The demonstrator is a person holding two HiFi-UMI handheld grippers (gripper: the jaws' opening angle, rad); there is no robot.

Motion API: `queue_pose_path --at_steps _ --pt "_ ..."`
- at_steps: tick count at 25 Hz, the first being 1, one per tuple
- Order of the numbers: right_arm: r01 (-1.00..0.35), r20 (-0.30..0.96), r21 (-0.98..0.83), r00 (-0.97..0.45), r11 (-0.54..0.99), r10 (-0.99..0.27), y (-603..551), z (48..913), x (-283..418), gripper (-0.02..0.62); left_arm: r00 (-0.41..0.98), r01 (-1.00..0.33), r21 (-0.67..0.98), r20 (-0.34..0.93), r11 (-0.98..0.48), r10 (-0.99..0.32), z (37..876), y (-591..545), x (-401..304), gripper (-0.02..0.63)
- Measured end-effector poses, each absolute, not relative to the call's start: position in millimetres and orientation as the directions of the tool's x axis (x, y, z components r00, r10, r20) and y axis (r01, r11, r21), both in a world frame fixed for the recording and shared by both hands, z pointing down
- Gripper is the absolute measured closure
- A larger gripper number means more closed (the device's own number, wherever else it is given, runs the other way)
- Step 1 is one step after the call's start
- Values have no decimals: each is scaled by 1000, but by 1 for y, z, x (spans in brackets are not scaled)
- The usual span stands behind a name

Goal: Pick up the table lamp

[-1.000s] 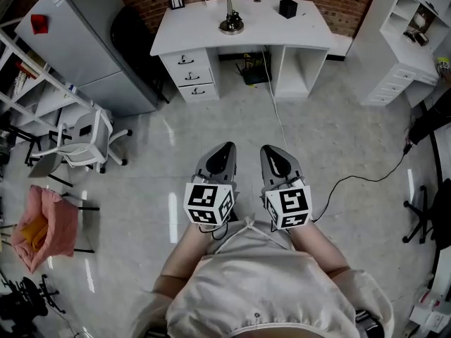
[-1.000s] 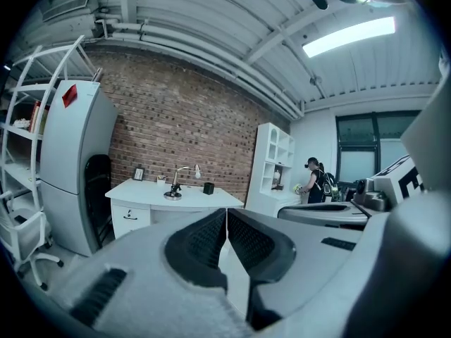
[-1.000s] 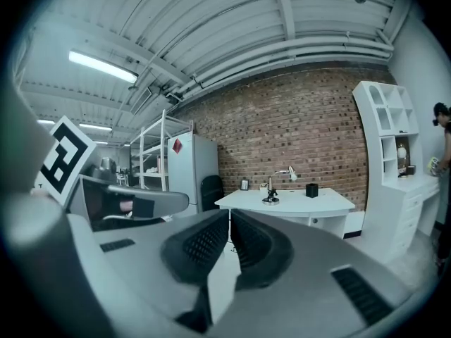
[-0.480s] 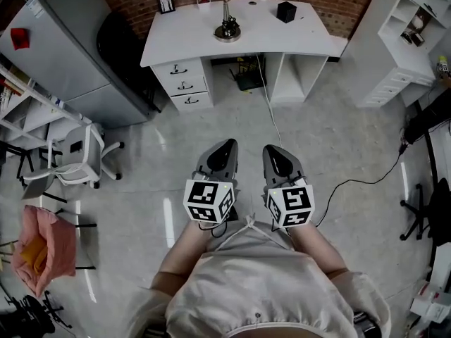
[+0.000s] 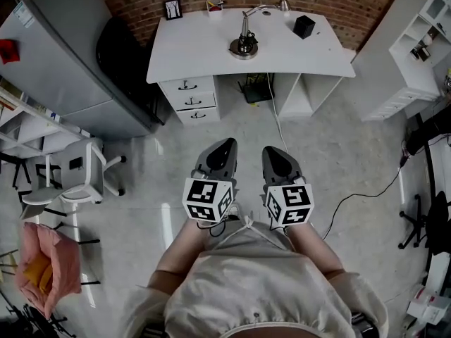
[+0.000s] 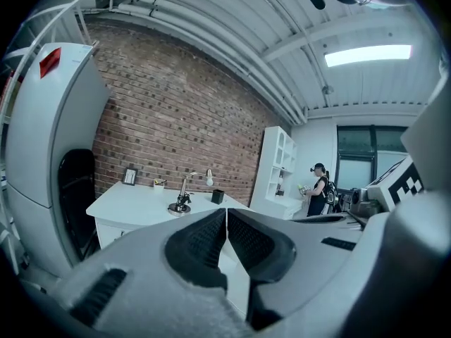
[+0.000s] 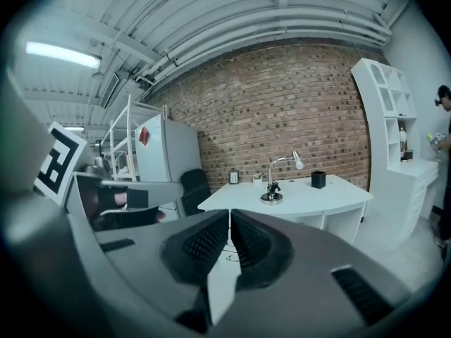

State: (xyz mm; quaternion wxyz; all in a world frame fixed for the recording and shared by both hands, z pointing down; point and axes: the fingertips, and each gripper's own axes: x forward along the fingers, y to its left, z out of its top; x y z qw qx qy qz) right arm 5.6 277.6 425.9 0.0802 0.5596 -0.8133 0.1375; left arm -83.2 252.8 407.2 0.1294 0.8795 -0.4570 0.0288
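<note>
The table lamp (image 5: 246, 39), chrome with a round base and a bent arm, stands on the white desk (image 5: 197, 48) by the brick wall; it also shows as the lamp (image 6: 184, 197) in the left gripper view and the lamp (image 7: 275, 183) in the right gripper view. My left gripper (image 5: 223, 148) and right gripper (image 5: 273, 153) are held side by side over the floor, well short of the desk. Both are shut with nothing between their jaws, as seen at the left gripper (image 6: 226, 220) and the right gripper (image 7: 230, 224).
On the desk stand a black box (image 5: 304, 26), a small picture frame (image 5: 173, 8) and a cup (image 5: 215, 5). A grey cabinet (image 5: 63, 55) and a white chair (image 5: 74, 178) are at the left, white shelves (image 5: 423, 55) at the right. A cable (image 5: 359, 192) runs over the floor. A person (image 6: 317, 189) stands far off.
The desk and lamp have drifted in the head view, first left, then right and lower, as I walk toward them. Both grippers stay shut and side by side.
</note>
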Motion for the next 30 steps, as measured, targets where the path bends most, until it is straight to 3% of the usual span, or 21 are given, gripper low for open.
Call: queue_pose_path --at_steps 18,30 --pt "-906 306 -122 -424 406 -853 136 442 -22 565 489 -868 211 204 -450 -848 431 131 -123 584" --pt "-868 265 -60 -490 493 -830 -21 420 50 565 407 -911 170 203 -377 -891 419 -21 -57 584"
